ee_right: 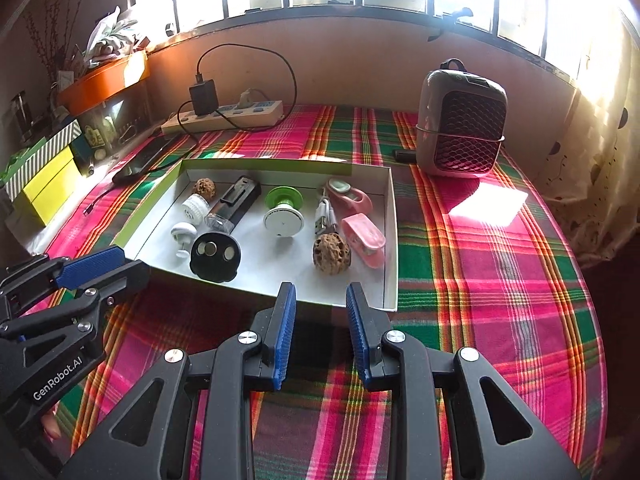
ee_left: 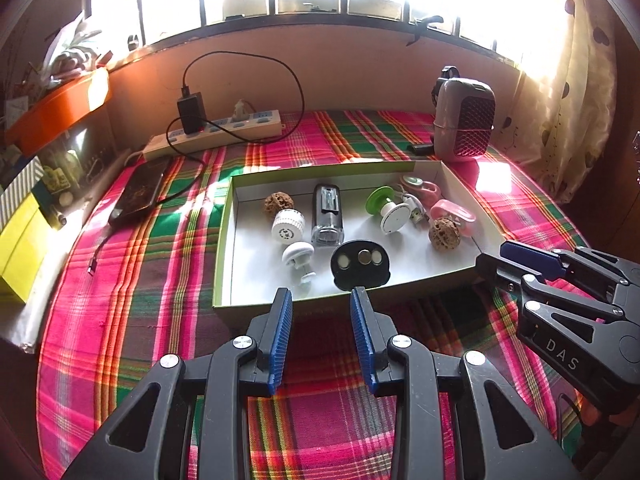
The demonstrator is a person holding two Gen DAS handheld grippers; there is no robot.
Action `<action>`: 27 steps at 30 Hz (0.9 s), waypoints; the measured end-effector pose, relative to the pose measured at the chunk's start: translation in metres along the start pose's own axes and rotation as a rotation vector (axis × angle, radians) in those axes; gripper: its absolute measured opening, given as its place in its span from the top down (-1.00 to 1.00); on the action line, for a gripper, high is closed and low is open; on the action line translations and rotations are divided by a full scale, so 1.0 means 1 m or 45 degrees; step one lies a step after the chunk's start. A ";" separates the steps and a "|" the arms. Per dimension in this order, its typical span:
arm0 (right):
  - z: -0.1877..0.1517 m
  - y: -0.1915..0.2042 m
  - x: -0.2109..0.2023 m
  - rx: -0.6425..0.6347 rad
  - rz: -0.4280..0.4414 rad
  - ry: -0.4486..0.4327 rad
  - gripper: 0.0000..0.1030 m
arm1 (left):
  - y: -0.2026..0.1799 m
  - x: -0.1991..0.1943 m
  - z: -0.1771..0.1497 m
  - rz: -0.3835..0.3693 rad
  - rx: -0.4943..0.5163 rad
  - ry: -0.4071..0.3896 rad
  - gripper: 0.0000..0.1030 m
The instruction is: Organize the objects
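Both hand-held grippers, left [ee_left: 321, 294] and right [ee_right: 321, 290], hover part-open and empty just short of the near wall of a shallow cardboard box [ee_left: 225, 240] on the plaid-covered table [ee_left: 132, 264]. Box contents: two walnuts [ee_right: 331, 254], black magnet disc [ee_left: 360, 266], clear lighter [ee_left: 327, 216], white knobs, green-capped spool [ee_right: 283, 208], pink clips. Only the left view shows the dark phone [ee_left: 138, 196] fully; the right view shows a fingertip [ee_right: 51, 426].

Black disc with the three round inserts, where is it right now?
In both wrist views the black disc lies inside the white tray against its near wall, between the small white knob and the nearer walnut.
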State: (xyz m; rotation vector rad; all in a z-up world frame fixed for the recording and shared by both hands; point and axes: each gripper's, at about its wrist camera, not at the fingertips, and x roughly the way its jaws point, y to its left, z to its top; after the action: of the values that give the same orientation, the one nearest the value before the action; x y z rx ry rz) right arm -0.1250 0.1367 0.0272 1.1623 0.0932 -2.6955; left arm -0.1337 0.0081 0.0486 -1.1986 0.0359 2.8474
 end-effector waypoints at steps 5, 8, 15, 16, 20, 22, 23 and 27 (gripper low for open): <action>-0.011 0.004 0.006 -0.017 -0.023 0.047 0.47 | 0.004 0.002 -0.012 0.006 -0.018 0.039 0.45; -0.017 0.005 0.009 -0.014 -0.019 0.067 0.47 | 0.003 0.005 -0.019 0.027 -0.014 0.057 0.45; -0.029 0.005 0.015 -0.013 -0.049 0.121 0.43 | 0.005 0.010 -0.032 0.038 -0.035 0.106 0.45; -0.030 0.004 0.016 -0.009 -0.051 0.128 0.29 | 0.005 0.010 -0.034 0.048 -0.031 0.111 0.45; -0.034 0.002 0.016 0.000 -0.050 0.137 0.15 | 0.002 0.013 -0.040 0.055 -0.018 0.136 0.45; -0.036 0.001 0.015 0.004 -0.052 0.136 0.15 | 0.002 0.014 -0.042 0.061 -0.018 0.141 0.45; -0.036 0.001 0.014 0.006 -0.053 0.135 0.15 | 0.001 0.014 -0.043 0.063 -0.016 0.142 0.45; -0.039 0.000 0.011 0.009 -0.056 0.129 0.15 | 0.001 0.014 -0.045 0.071 -0.025 0.136 0.45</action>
State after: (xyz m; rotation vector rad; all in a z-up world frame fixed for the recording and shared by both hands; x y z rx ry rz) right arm -0.1046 0.1407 -0.0082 1.3140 0.1259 -2.6760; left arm -0.1114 0.0056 0.0077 -1.3733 0.0459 2.8341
